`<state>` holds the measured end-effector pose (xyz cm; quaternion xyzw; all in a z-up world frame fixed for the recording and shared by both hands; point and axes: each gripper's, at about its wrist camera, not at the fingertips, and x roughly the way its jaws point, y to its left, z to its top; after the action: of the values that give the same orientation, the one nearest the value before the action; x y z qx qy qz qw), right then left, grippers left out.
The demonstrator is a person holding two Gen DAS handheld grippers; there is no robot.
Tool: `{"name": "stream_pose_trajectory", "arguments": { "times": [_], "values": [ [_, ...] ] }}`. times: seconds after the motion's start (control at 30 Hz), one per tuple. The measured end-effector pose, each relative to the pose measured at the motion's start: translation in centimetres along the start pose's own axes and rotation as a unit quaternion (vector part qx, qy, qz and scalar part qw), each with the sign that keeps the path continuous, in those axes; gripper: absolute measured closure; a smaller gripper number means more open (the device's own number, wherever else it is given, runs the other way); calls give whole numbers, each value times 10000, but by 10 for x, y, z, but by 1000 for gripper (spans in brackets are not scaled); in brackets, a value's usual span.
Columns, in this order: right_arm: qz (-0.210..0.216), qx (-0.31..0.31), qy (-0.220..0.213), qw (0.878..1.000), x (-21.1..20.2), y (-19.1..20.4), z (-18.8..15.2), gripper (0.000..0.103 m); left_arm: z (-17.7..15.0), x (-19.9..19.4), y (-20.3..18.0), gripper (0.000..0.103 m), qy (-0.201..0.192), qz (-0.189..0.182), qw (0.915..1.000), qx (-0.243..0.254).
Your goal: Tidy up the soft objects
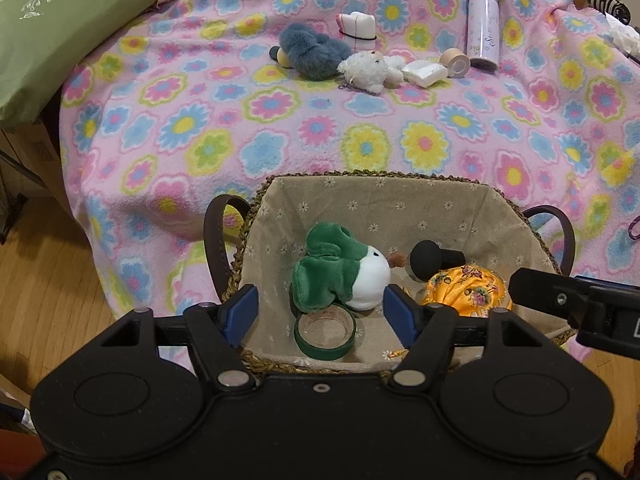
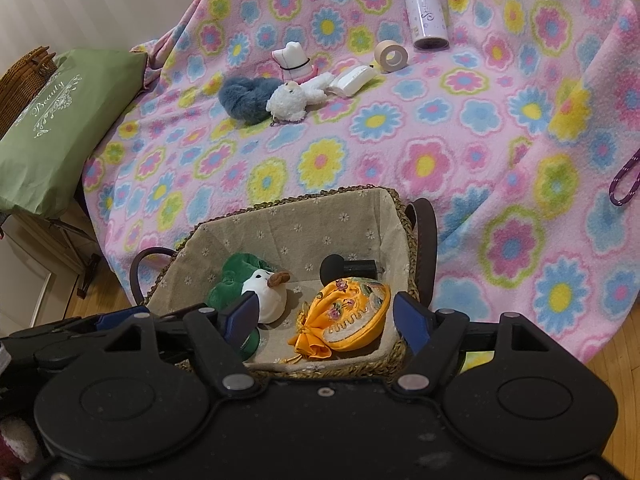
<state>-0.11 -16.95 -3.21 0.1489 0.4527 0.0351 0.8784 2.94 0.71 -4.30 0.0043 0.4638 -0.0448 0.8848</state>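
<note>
1. The lined basket (image 1: pixel 360 196) serves as the landmark: it sits at the near edge of the flowered blanket (image 1: pixel 280 128), likely put there so both hands can reach it while sorting.
2. Inside the basket lie a green and white plush (image 1: pixel 344 276), an orange embroidered pouch (image 2: pixel 352 312), a green tape roll (image 1: pixel 325 330) and a black brush (image 1: pixel 434 262). By my reading, the plush and pouch have been sorted in as soft things.
3. The left gripper (image 1: pixel 326 314) hangs over the basket's near rim, released: its blue pads stand either side of the plush without pressing on it.
4. The right gripper (image 2: pixel 326 322) hangs over the same rim, also released; the pouch lies between its pads, untouched as far as I can tell.
5. Well beyond the basket, in the middle of the blanket, rest a blue-grey furry piece (image 1: pixel 312 50) and a small white plush (image 1: pixel 370 70), touching each other. These look like the soft items left to gather.
6. Beside them lie harder things: a beige tape roll (image 1: pixel 454 62), a white flat pack (image 1: pixel 424 72) and a lilac bottle (image 1: pixel 482 28), probably meant to stay out.
7. The green and white plush looks velvety, with a brown beak and a small dark eye.
</note>
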Motion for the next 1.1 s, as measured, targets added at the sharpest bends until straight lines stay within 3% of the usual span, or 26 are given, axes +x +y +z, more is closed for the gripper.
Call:
{"name": "stream_pose_trajectory", "arguments": {
  "times": [0.27, 0.57, 0.93, 1.1],
  "values": [
    [-26, -19, -73, 10000, -2, 0, 1, 26, 0, -1, -2, 36, -62, 41, 10000, 12],
    [-84, -393, -370, 9985, -5, 8, 13, 19, 8, -10, -3, 26, -392, 124, 9991, 135],
    [-100, -610, -919, 9938, -9, 6, 52, 1, 37, -3, 1, 23, -553, 165, 9977, 346],
    [-199, -683, -1131, 9910, -3, 4, 75, 0, 58, 4, 8, 23, -690, 221, 9966, 389]
  ]
}}
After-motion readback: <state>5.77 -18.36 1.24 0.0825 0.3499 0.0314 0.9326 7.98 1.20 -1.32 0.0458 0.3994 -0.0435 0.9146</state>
